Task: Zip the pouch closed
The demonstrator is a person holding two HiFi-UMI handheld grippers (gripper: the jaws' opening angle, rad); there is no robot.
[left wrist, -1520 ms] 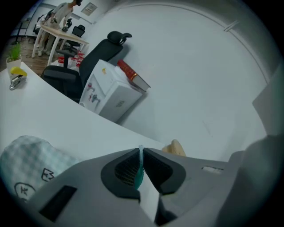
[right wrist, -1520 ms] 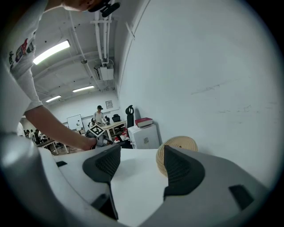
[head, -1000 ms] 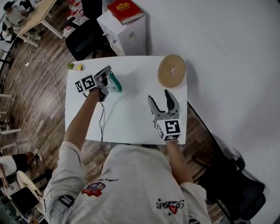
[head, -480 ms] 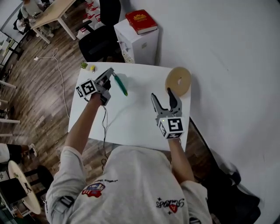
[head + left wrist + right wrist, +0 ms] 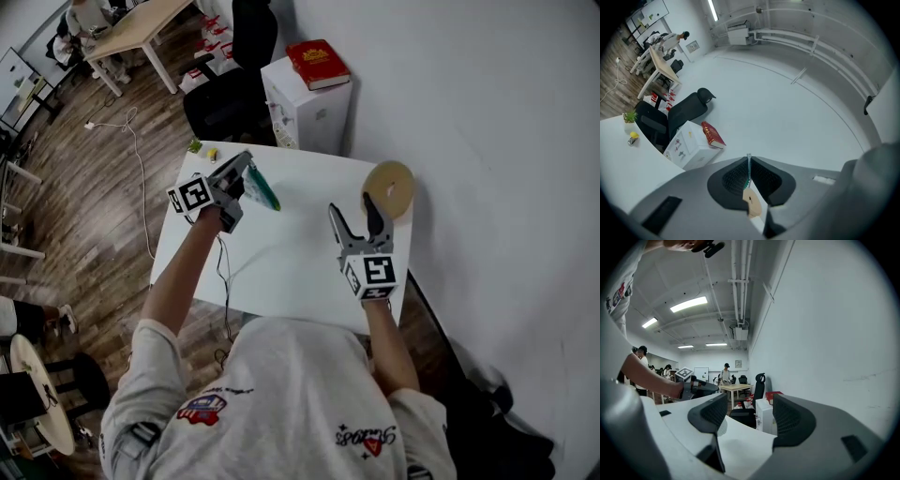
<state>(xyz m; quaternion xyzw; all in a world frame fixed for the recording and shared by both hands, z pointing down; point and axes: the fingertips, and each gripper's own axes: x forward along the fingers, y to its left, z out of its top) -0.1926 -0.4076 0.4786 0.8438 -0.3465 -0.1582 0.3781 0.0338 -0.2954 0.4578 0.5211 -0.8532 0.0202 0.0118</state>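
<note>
A teal pouch (image 5: 263,193) hangs above the white table (image 5: 281,262), pinched at one end by my left gripper (image 5: 246,172). In the left gripper view the jaws are shut on the pouch's thin teal edge (image 5: 748,169), and a tan tag (image 5: 751,204) dangles just below the pads. My left gripper (image 5: 748,161) points level toward the white wall. My right gripper (image 5: 353,208) hovers over the table's right side, open, with nothing between its fingers. The same holds in the right gripper view, where my right gripper (image 5: 747,416) shows a wide bare gap.
A tan tape roll (image 5: 389,187) lies at the table's far right corner. A small green plant (image 5: 194,145) and a yellow item (image 5: 212,154) sit at the far left corner. Beyond the table stand a white cabinet (image 5: 305,108) bearing a red book (image 5: 322,64) and a black chair (image 5: 220,108).
My left gripper has risen with the pouch still pinched in it. My right gripper has also lifted a little and stays open.
</note>
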